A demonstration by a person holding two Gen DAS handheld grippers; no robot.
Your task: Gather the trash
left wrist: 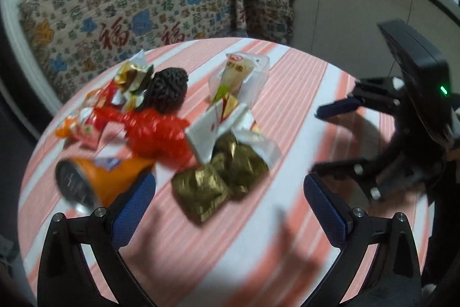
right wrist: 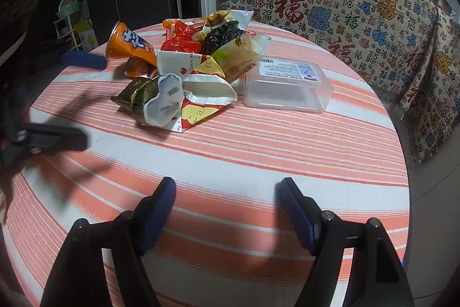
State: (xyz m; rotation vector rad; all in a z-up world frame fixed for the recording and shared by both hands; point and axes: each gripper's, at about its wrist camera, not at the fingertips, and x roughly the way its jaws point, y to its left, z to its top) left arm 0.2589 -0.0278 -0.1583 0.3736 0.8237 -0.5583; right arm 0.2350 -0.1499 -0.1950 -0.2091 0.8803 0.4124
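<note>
Hovering over a round table (right wrist: 258, 151) draped in a pink-striped cloth, two hand-held grippers face a pile of trash that has not yet been collected. Farthest left of the left gripper (left wrist: 230, 192), just beyond its left finger, an orange snack can (left wrist: 97, 180) lies on its side. Ahead of it and between its fingers sits the heap: a red crinkled wrapper (left wrist: 158, 131), a dark knitted-looking piece (left wrist: 169, 88), white cartons (left wrist: 212, 131) and gold foil wrappers (left wrist: 218, 177), the foil nearest the tips. Its jaws stand spread, with nothing between the pads. To its right, the right gripper (right wrist: 227, 209) also stands spread and empty, poised above bare cloth short of the pile. From that gripper's own view, the heap lies ahead and to the left, with a clear plastic box (right wrist: 287, 85) straight ahead, just right of the wrappers. No bin or bag shows in either view, so where the litter is bound cannot be told. By all appearances the job is at its start: every item remains on the table and nothing is in hand.
</note>
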